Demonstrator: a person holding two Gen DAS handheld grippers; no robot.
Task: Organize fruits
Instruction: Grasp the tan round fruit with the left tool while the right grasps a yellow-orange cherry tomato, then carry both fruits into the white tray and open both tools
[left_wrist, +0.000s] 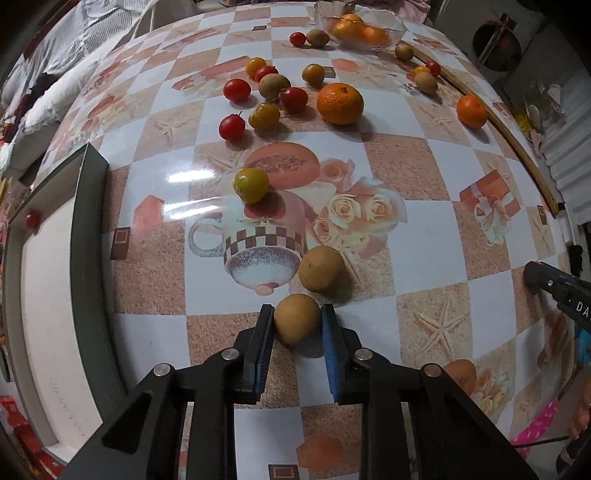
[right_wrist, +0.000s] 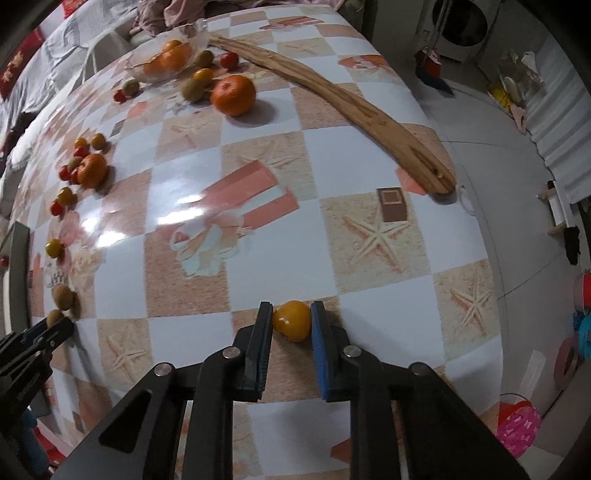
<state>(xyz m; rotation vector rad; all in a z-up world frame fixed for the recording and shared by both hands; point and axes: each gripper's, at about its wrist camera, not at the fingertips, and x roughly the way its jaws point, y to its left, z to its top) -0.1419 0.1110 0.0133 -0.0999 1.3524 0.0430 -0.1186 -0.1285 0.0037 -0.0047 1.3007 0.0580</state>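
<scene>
On a checked worktop strewn with fruit, the left tool is clamped on a brown fruit near the front edge, while the right tool pinches a yellow tomato; a glass bowl holds oranges at the far end.

Glossy checkered tabletop, fruit scattered all over: tangerine mid-far, red & yellow cherry tomatoes clustered beside it, brown kiwis near front, glass bowl w/ oranges at far edge, long wooden stick along right side.
</scene>
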